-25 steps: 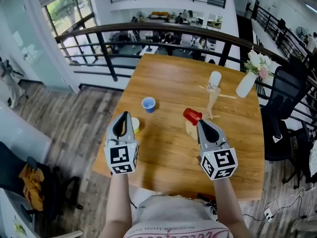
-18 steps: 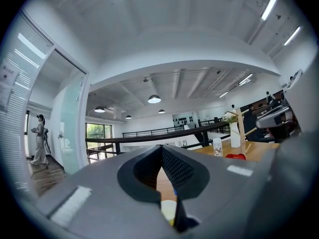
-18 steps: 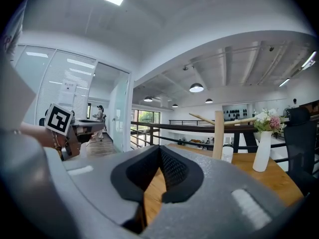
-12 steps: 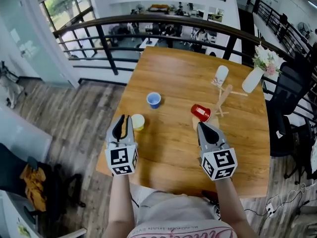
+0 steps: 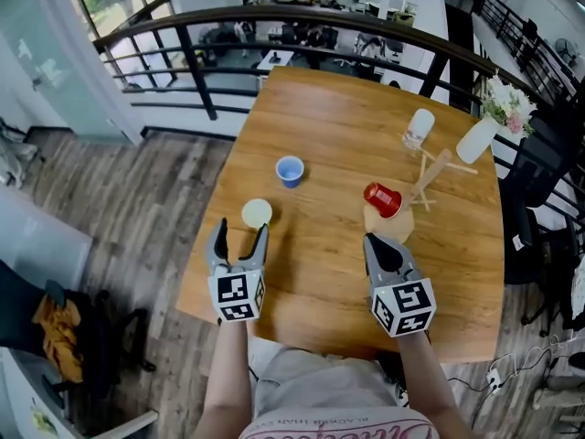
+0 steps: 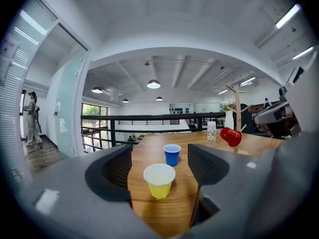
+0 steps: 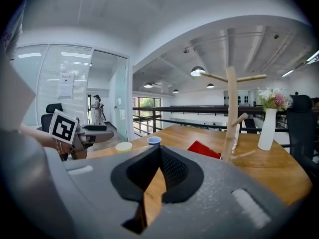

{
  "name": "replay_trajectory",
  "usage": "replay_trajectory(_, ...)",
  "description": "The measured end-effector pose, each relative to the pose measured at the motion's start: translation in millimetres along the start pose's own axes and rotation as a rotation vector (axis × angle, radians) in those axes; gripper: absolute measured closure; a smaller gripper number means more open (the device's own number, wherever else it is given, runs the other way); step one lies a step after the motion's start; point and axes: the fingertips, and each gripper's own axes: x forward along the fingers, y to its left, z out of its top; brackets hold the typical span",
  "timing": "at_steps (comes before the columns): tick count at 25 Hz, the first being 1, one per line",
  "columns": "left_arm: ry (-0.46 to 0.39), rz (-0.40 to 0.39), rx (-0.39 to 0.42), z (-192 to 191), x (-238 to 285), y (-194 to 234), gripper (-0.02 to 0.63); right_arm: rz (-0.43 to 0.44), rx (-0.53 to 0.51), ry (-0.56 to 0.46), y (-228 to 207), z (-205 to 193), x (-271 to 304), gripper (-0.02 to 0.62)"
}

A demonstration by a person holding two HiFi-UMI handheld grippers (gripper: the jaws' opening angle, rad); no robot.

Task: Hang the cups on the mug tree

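Left gripper (image 5: 239, 237) in our left hand, lower left of frame: jaws apart, just been opening, pads touching nothing. Yellow cup (image 5: 257, 213) upright on table (image 5: 311, 277) just past its tips. Right gripper (image 5: 380, 242), lower right: jaws together, empty. Blue cup (image 5: 290, 169) upright near centre. Red cup (image 5: 382, 198) tilted beside mug tree (image 5: 431, 174), right of centre; we cannot tell if hooked.

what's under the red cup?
The mug tree's round wooden base, flat on the table. The red cup covers the base's far part in the head view; whatever peg carries it is hidden inside the cup.
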Motion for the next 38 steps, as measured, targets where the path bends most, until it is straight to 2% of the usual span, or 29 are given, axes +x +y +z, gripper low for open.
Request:
replay_trajectory(9,0.181,-0.048,0.017,-69.6,17.4,-7.6,0.253,-0.005,0.035,0.045,3.9,-21.0,3.3,0.594)
replay_trajectory(13,0.236,-0.056,-0.007,-88.7,36.8,-5.9,0.255,-0.012,0.040,0.051,-0.6,-21.0,3.4,0.594)
replay_trajectory(16,0.280,-0.055,0.027,-99.3,50.1,-4.4,0.256,-0.018,0.045,0.066,-2.5,-24.8,0.8,0.594)
replay_trajectory(26,0.341,-0.068,0.063,-115.0,79.3,-8.7,0.274,-0.043,0.054,0.107,-14.7,-36.8,-13.9,0.594)
replay_trajectory(29,0.340,-0.036,0.046,-115.7,82.2,-3.0,0.329,-0.048,0.052,0.113,-20.0,-38.7,-18.6,0.594)
replay_trajectory(38,0.320,-0.005,0.056,-96.6,75.4,-7.7,0.328,-0.038,0.050,0.107,-32.3,-35.8,-32.3,0.594)
